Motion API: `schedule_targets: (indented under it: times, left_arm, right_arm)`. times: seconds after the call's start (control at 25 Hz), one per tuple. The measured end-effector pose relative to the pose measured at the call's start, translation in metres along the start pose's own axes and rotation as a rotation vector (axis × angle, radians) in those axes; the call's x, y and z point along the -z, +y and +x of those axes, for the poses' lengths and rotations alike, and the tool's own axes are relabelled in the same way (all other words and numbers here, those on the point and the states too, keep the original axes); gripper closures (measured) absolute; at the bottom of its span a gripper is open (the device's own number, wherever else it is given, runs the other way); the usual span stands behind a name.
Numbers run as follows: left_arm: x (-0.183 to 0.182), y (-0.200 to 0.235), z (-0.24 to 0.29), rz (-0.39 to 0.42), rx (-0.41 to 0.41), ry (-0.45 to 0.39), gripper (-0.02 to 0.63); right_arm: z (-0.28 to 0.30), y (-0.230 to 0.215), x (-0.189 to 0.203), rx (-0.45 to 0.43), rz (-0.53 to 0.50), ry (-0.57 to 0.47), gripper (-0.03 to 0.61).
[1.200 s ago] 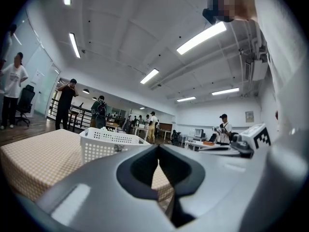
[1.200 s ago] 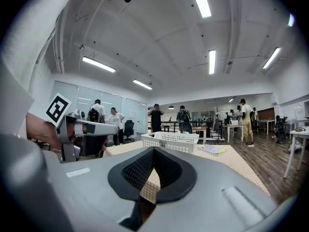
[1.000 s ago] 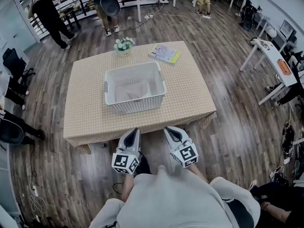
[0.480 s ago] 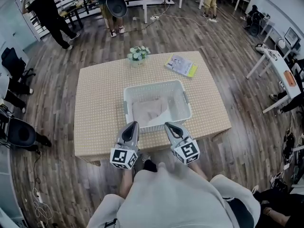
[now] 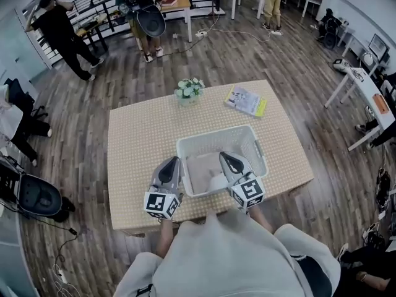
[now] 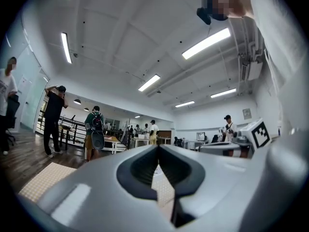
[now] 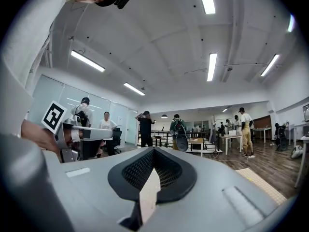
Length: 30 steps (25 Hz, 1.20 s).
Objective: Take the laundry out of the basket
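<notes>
A white slatted laundry basket (image 5: pixel 213 135) stands on a table with a beige checked cloth (image 5: pixel 142 141). Beige laundry (image 5: pixel 201 166) lies crumpled in its bottom, with a paler piece near the front wall. My right gripper (image 5: pixel 224 156) hovers shut over the near half of the basket, above the laundry, with nothing in it. My left gripper (image 5: pixel 174 160) is shut and empty too, just left of the basket's near left corner. In the left gripper view the left gripper (image 6: pixel 158 147) points level across the room, and in the right gripper view the right gripper (image 7: pixel 153 150) does the same.
A small pot of white flowers (image 5: pixel 189 90) and a booklet (image 5: pixel 246 101) sit at the table's far edge. Several people stand beyond the table near desks and a railing. A black chair (image 5: pixel 37 197) is at the left, and white desks (image 5: pixel 371 104) at the right.
I have come up to the table. Both grippers, which were short of its near edge, now reach over it, the right one above the basket. Both stayed shut.
</notes>
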<state>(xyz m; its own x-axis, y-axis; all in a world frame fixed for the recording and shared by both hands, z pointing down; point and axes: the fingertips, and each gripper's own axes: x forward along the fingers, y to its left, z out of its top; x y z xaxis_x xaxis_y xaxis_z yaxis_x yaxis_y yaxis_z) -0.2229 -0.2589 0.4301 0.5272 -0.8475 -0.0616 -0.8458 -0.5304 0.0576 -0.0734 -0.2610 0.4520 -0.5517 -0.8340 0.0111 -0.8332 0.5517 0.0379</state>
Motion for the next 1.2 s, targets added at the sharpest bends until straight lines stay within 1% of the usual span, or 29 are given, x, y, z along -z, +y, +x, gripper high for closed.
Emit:
schedule_targets:
  times: [0.2,0.4,0.56,0.8,1.0,1.12,1.2]
  left_arm:
    - [0.009,0.014,0.017,-0.029,-0.008,0.012,0.603]
    - [0.021,0.023,0.025,-0.046,-0.065,0.04,0.603]
    - [0.018,0.025,0.036,-0.036,-0.092,0.039,0.603]
    - [0.028,0.036,0.037,-0.049,-0.153,0.062,0.603]
    - [0.04,0.052,0.034,-0.067,-0.189,0.094,0.603]
    - [0.056,0.058,0.028,-0.087,-0.212,0.145,0.603]
    - [0.062,0.066,0.033,-0.089,-0.218,0.161,0.603]
  right_arm:
    - [0.011,-0.021,-0.002,0.016,0.017,-0.018,0.578]
    - [0.017,-0.038,0.01,0.006,0.03,0.014,0.578]
    - [0.025,-0.058,0.013,0.001,0.058,0.015,0.58]
    - [0.039,-0.064,0.019,-0.03,0.096,0.018,0.58]
    - [0.051,-0.064,0.032,-0.051,0.113,0.064,0.58]
    - [0.054,-0.059,0.049,-0.074,0.137,0.115,0.578]
    - [0.063,-0.062,0.054,-0.081,0.142,0.126,0.58]
